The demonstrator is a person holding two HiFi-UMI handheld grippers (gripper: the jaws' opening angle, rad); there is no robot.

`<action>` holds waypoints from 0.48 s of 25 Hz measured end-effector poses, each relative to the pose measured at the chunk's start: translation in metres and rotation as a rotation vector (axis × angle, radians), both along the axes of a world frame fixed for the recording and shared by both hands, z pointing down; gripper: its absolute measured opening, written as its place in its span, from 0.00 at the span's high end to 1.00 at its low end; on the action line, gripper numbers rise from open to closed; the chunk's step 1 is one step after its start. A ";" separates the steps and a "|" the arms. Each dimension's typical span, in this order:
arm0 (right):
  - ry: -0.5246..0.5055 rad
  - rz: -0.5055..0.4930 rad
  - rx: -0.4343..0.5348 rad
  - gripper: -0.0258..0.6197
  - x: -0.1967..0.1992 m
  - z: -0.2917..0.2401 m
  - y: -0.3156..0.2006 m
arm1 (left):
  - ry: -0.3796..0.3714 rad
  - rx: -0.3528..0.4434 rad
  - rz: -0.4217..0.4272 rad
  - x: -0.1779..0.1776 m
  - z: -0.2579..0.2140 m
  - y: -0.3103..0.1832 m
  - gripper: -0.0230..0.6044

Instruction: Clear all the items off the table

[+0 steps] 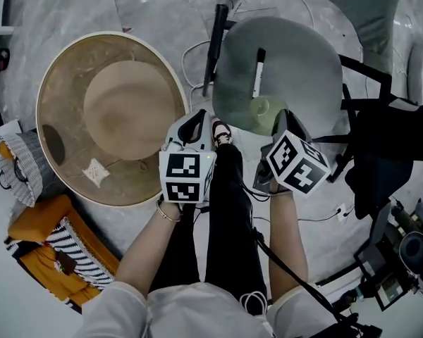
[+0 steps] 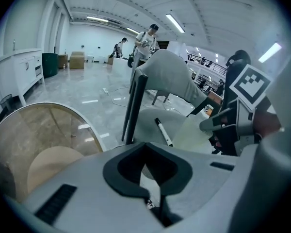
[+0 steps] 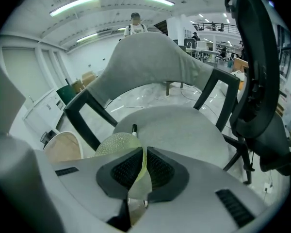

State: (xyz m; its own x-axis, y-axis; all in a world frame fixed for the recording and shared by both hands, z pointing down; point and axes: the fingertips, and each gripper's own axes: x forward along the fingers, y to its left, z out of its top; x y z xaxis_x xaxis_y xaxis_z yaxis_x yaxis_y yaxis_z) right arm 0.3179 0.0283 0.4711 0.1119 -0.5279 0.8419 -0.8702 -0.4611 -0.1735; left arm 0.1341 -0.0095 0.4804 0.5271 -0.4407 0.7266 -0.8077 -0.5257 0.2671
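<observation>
- Left of the grey chair seat (image 1: 296, 69), the round tinted-glass table (image 1: 60, 90) is the largest thing in view. It looks almost cleared.
- The chair seat itself seems to be the drop-off spot, since one of the task's things already lies on it.
- The right tongs (image 3: 144, 152) hover over the near edge of the chair seat. They are pinching the thin wall of a pale green dimpled cup (image 3: 117, 144).
- The left tongs (image 2: 146, 149) hang just left of that near edge. Their tips are pressed together with nothing between them.
- The dimpled cup sits over the seat's near rim, held by its edge.
  - It looks very light and soft-walled, and its wall is squeezed thin between the pads.
  - An edge pinch like this one is probably the only workable hold, and a gentle squeeze should do.
  - It may fold or flop when let go, so it should be set low on the seat before release.
- A black-capped white marker (image 1: 257, 72) lies loose near the middle of the chair seat.
  - It is likely stiff, light and smooth, and prone to rolling.
  - It is best taken across the barrel near its middle.
- A small pale scrap (image 1: 95, 172) shows well left of the chair seat, within the table's outline. I cannot tell whether it lies on the glass or below it.
</observation>
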 end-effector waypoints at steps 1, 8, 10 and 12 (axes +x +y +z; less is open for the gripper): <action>0.002 0.002 -0.002 0.89 0.007 0.001 -0.002 | 0.000 0.002 0.007 0.008 0.000 -0.003 0.95; 0.017 -0.002 -0.020 0.89 0.056 0.008 -0.024 | 0.008 0.004 0.045 0.064 0.004 -0.019 0.95; 0.016 -0.002 -0.021 0.89 0.067 0.010 -0.031 | 0.011 0.008 0.046 0.078 0.005 -0.024 0.95; 0.015 -0.005 -0.023 0.89 0.076 0.014 -0.037 | 0.012 0.006 0.043 0.087 0.008 -0.029 0.95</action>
